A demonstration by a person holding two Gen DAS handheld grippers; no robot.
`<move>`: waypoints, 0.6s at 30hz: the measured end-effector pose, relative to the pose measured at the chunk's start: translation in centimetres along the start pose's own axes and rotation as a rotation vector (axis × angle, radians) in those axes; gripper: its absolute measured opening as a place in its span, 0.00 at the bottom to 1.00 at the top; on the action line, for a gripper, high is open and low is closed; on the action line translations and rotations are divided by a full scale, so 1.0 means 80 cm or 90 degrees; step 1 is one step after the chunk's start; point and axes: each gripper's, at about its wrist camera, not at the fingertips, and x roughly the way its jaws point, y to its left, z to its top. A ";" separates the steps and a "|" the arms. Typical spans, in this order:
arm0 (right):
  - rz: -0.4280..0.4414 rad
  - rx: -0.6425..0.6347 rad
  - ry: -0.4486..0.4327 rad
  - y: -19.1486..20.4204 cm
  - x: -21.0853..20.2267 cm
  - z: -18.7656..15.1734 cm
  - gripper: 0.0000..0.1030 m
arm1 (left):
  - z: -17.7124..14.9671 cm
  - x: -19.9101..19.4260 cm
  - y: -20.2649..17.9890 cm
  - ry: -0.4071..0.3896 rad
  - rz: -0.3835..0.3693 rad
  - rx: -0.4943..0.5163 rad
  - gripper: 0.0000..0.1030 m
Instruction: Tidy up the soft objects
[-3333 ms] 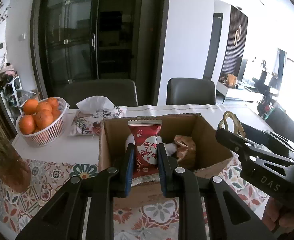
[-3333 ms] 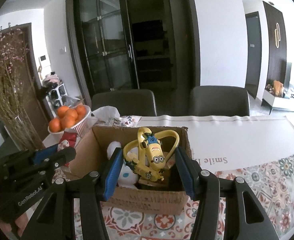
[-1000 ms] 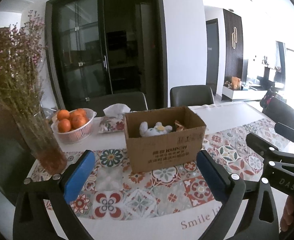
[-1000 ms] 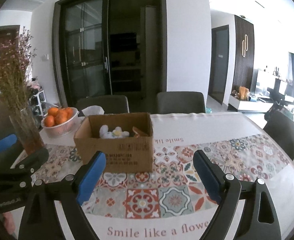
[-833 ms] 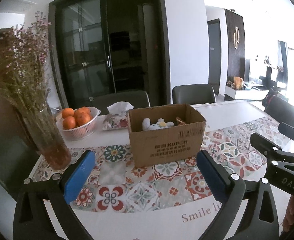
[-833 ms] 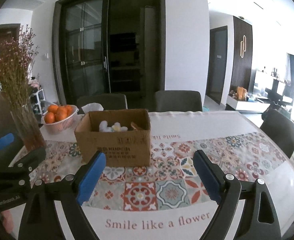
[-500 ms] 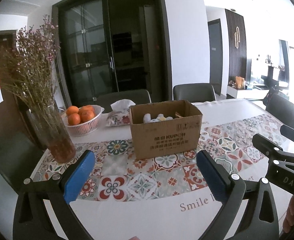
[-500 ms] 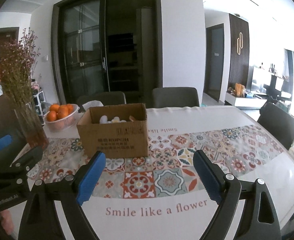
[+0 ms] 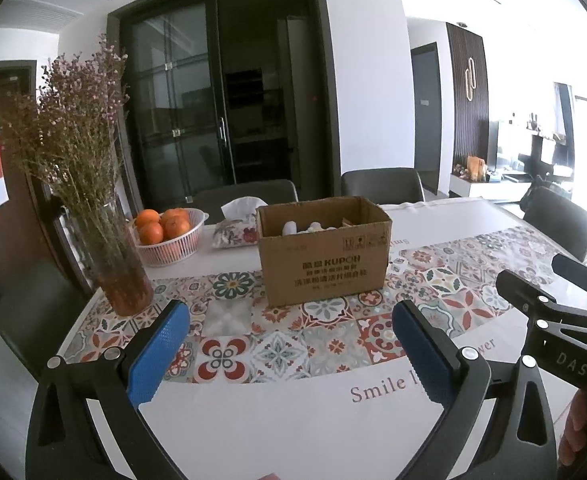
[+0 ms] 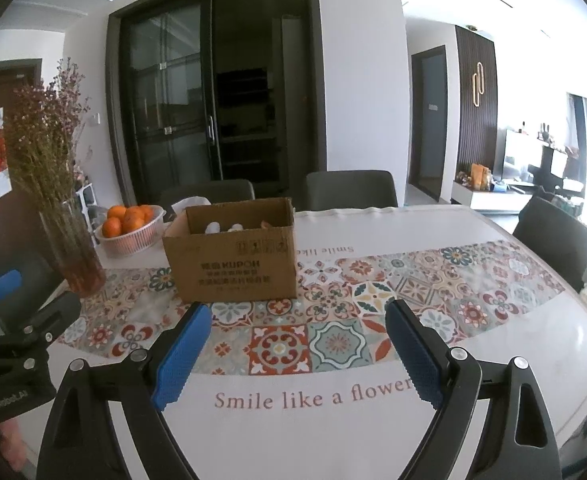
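Note:
An open cardboard box (image 9: 325,260) stands on the patterned tablecloth in the middle of the table. It also shows in the right wrist view (image 10: 233,258). White soft toys (image 9: 305,227) and a brown packet peek over its rim. My left gripper (image 9: 289,344) is open and empty, well back from the box near the table's front edge. My right gripper (image 10: 297,344) is open and empty too, equally far back. Each gripper shows at the edge of the other's view.
A glass vase of dried flowers (image 9: 113,256) stands at the left. A white basket of oranges (image 9: 169,236) and a tissue pack (image 9: 237,228) sit behind it. Dark chairs (image 9: 381,186) ring the table (image 9: 293,420).
Both grippers let go of their items, the red packet and the yellow minion toy, at the box. They have opened wide and drawn back and up from the box.

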 end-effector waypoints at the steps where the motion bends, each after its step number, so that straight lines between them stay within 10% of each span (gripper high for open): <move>1: 0.000 0.000 -0.002 0.000 -0.001 0.000 0.87 | -0.002 -0.002 0.000 -0.001 0.002 0.000 1.00; 18: 0.012 -0.013 0.000 0.010 -0.006 -0.011 0.87 | -0.018 -0.011 0.008 0.003 0.006 -0.012 1.00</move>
